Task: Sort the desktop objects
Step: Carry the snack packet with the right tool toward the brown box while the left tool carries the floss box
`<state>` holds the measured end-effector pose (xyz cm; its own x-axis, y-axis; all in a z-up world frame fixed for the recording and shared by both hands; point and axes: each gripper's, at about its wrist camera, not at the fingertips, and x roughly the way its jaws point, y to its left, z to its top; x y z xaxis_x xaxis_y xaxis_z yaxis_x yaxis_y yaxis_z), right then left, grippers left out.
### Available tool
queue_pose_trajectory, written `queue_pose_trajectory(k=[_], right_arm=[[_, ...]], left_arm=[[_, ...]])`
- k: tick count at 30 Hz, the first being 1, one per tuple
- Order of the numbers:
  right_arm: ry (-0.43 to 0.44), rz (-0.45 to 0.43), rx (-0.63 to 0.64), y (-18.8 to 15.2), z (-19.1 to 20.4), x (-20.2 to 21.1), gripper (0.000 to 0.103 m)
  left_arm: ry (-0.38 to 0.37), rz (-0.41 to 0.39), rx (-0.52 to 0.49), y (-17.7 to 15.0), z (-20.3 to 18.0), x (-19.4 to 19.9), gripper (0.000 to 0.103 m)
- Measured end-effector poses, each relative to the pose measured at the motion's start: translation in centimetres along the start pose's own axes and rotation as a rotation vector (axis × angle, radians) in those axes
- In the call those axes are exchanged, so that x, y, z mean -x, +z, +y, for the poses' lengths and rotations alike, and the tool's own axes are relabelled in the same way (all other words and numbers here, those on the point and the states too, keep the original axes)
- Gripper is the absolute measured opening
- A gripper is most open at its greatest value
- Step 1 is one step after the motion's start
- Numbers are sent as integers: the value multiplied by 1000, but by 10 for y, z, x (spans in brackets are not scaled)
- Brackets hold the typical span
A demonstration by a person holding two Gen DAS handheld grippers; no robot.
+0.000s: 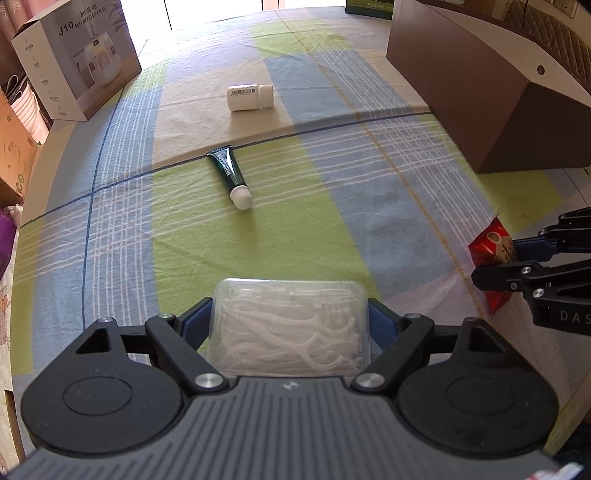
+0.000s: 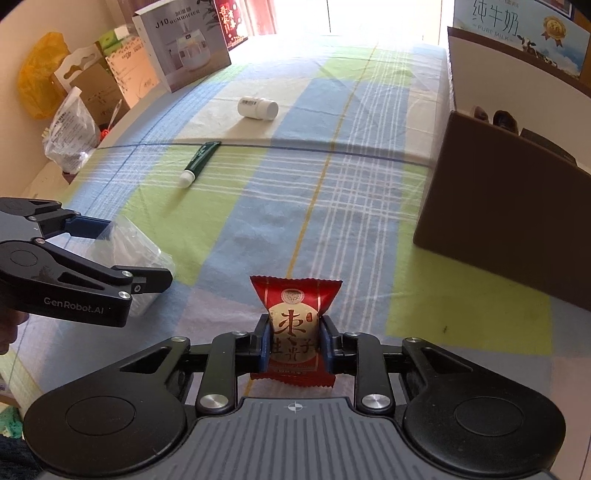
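My left gripper is shut on a clear plastic box of white floss picks, its blue pads against the box's two sides. In the right wrist view the same left gripper and floss box sit at the left. My right gripper is shut on a red snack packet held upright. That right gripper and packet show at the right edge of the left wrist view. A dark green tube with a white cap and a white pill bottle lie further out on the checked cloth.
A large brown open box stands at the right of the table. A grey humidifier carton stands at the far left corner. Bags and cardboard boxes are piled beyond the left edge. A milk carton stands behind the brown box.
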<state>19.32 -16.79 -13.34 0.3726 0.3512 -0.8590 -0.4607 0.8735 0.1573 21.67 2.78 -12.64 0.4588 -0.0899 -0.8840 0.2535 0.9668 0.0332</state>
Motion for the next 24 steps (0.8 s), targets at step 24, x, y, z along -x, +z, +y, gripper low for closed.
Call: queue_pose_trajectory(k=[24], right_arm=[[64,-216,-108,1,-69,126,23]], left_arm=[[-82,-220,-81,61,-84,82,83]])
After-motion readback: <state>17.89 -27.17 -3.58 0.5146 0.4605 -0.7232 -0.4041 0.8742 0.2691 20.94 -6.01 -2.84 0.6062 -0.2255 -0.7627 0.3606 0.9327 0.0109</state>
